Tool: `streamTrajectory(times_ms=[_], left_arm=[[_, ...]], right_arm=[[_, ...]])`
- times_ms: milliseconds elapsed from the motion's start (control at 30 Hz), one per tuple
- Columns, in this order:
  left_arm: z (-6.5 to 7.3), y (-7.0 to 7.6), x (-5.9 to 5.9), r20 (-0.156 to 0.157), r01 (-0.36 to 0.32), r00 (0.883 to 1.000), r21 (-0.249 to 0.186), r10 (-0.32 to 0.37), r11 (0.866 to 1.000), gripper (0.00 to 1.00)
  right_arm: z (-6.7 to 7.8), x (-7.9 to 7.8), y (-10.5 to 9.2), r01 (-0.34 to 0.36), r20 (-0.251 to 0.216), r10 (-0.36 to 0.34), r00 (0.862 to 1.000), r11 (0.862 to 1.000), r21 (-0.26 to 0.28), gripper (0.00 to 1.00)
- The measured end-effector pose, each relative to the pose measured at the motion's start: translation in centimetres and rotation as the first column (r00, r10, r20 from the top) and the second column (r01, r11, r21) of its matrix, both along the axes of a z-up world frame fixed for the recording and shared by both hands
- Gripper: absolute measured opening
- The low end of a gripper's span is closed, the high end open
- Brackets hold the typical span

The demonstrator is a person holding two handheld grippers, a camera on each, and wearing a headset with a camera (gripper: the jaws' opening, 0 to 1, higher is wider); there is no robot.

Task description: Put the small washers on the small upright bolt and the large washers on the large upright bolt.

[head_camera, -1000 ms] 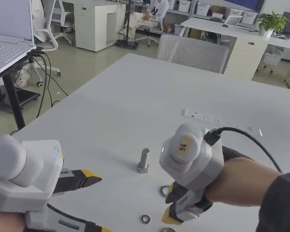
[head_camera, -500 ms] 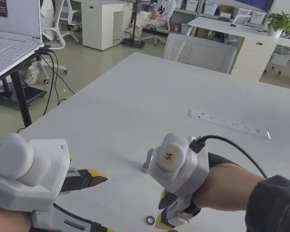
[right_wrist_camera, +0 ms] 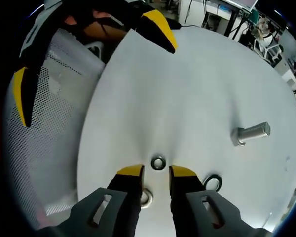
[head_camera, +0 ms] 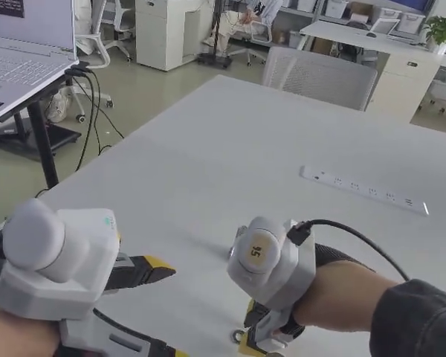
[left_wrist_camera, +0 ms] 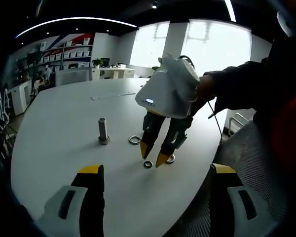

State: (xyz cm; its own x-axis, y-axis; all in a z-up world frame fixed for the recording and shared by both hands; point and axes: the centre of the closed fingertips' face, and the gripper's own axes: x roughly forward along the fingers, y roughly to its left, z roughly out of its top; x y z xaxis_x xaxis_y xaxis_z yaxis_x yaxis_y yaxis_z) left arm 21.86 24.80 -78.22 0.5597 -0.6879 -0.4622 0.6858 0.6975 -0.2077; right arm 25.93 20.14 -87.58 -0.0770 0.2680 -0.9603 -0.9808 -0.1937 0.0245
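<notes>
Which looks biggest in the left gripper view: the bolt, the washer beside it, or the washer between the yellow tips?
1. Bolt
2. Washer beside it
3. Washer between the yellow tips: smallest, though nearer the camera

Holds left gripper (head_camera: 167, 311) low at left in head view, roughly level, jaws spread wide, yellow tips aimed rightward. Grips it with left hand (head_camera: 15, 338) at frame corner. Holds right gripper (left_wrist_camera: 153, 154) nose-down, jaws near parallel, narrow gap between yellow tips. Wraps right hand (head_camera: 340, 286) round its rear; forearm in dark sleeve (head_camera: 416, 316), entering from right.
</notes>
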Motion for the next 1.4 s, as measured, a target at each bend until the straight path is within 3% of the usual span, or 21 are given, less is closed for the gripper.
streamTrajectory(times_ms=[500,1400], left_arm=[[0.05,0.01,-0.01,0.007,-0.002,1.000,-0.003,0.002,1.000,0.88],[0.34,0.10,0.10,0.014,-0.008,1.000,-0.013,0.008,1.000,0.87]], right_arm=[[-0.29,0.05,0.42,-0.047,0.044,0.047,0.998,0.999,-0.007,0.19],[-0.24,0.07,0.37,-0.061,0.042,0.061,0.997,0.998,0.002,0.14]])
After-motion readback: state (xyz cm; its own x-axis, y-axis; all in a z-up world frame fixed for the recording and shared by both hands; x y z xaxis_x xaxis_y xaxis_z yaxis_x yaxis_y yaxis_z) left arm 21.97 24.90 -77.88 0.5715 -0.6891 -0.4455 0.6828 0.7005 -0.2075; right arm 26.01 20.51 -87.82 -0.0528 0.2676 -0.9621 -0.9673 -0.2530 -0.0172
